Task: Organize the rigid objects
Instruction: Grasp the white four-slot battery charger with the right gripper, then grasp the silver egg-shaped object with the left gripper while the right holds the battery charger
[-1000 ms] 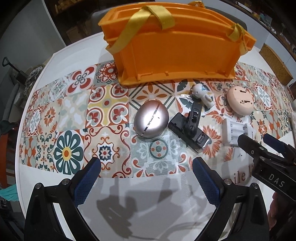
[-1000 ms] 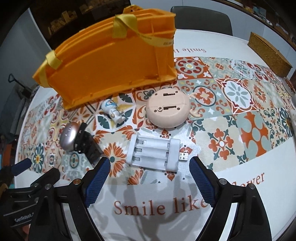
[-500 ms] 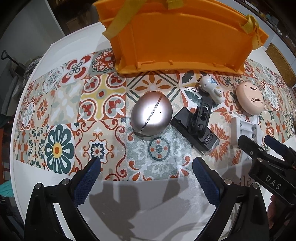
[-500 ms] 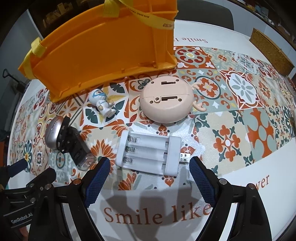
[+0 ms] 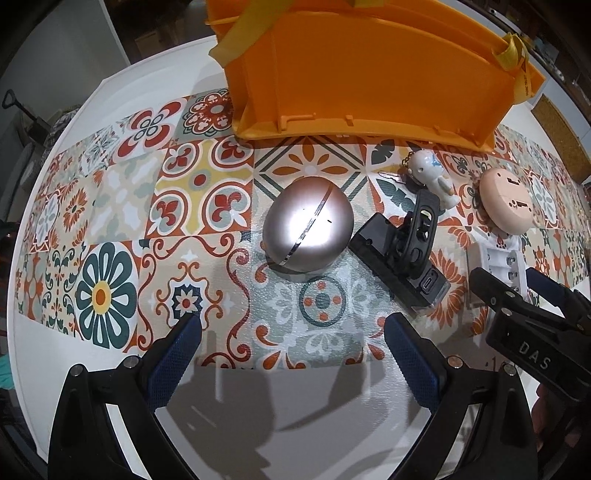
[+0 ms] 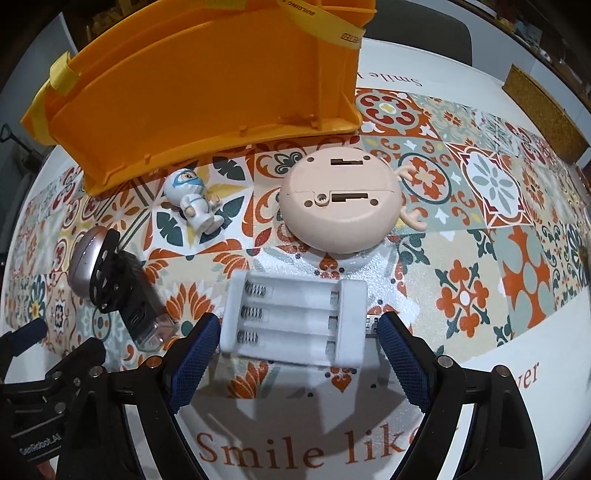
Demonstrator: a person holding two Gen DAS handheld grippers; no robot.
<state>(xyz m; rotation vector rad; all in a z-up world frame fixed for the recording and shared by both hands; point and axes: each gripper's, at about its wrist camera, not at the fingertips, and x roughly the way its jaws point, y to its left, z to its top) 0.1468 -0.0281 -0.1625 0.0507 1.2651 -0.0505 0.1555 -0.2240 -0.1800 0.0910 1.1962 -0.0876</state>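
Observation:
An orange bin [image 5: 369, 74] with yellow straps stands at the back of the patterned cloth; it also shows in the right wrist view [image 6: 207, 88]. In front of it lie a metallic egg-shaped case [image 5: 308, 223], a black clip device [image 5: 406, 254], a small white figurine [image 6: 192, 201], a round peach-coloured device [image 6: 340, 199] and a white battery holder [image 6: 295, 319]. My left gripper [image 5: 291, 354] is open, just short of the egg case. My right gripper [image 6: 291, 354] is open with the battery holder's near edge between its fingertips.
The table's white border carries printed words [image 6: 306, 450] near me. A brown woven box [image 6: 543, 110] sits at the far right edge. A dark chair [image 6: 417, 26] stands behind the table. The other gripper shows at the lower left of the right wrist view [image 6: 44, 391].
Both grippers have moved forward toward the objects. The egg case and the battery holder now lie much closer to the fingertips. The jaws have stayed open.

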